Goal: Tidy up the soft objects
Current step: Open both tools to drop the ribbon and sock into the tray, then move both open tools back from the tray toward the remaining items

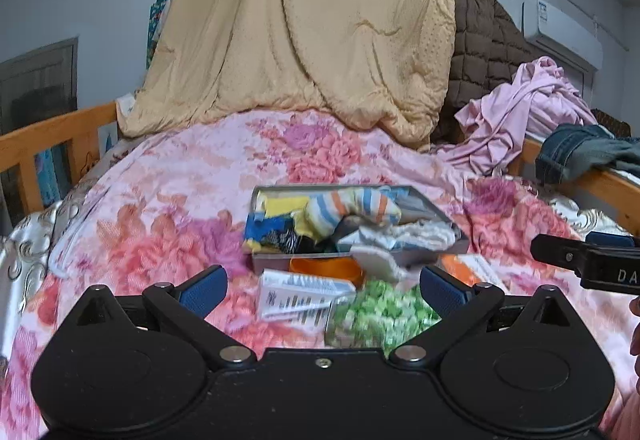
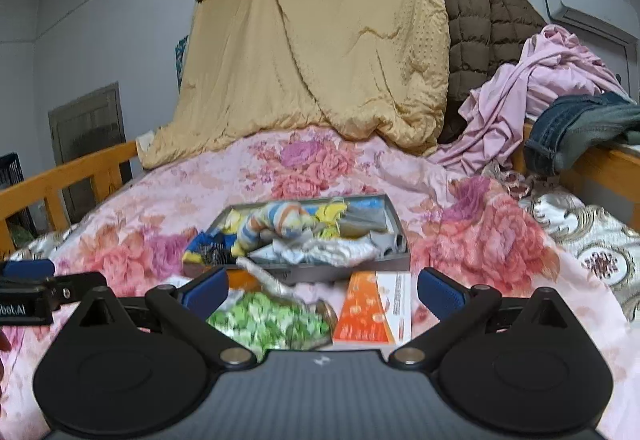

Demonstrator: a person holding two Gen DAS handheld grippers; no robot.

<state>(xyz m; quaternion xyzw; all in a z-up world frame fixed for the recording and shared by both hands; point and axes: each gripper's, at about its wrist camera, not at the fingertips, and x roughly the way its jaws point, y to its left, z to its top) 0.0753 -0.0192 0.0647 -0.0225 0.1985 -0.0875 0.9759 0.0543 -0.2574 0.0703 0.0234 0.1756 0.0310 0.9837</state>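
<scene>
Ahead of both tongs, a floral pink bedspread covers the bed. Beyond it a tan quilt hangs like a backdrop, with a brown quilted coat and a heap of pink cloth to its right, and blue jeans draped over the wooden rail. A white air conditioner sits high on the wall at the right.

Straight ahead of the left gripper, whose blue-padded jaws stand wide apart and hold nothing, lies a grey tray filled with soft things: a striped sock in blue, orange and white on top, yellow and blue pieces, and white cloth at the near right corner.

Between the tray and the tongs lie a green-patterned bag, blurred, an orange and white box and a white packet with dark print too blurred to read.

The right gripper is likewise spread open and empty, with the orange box between its fingers and the tray just beyond. Each tool shows at the edge of the other's view; the letters "DA" can be read on the right one, and "bot.AI" on the left one.
</scene>
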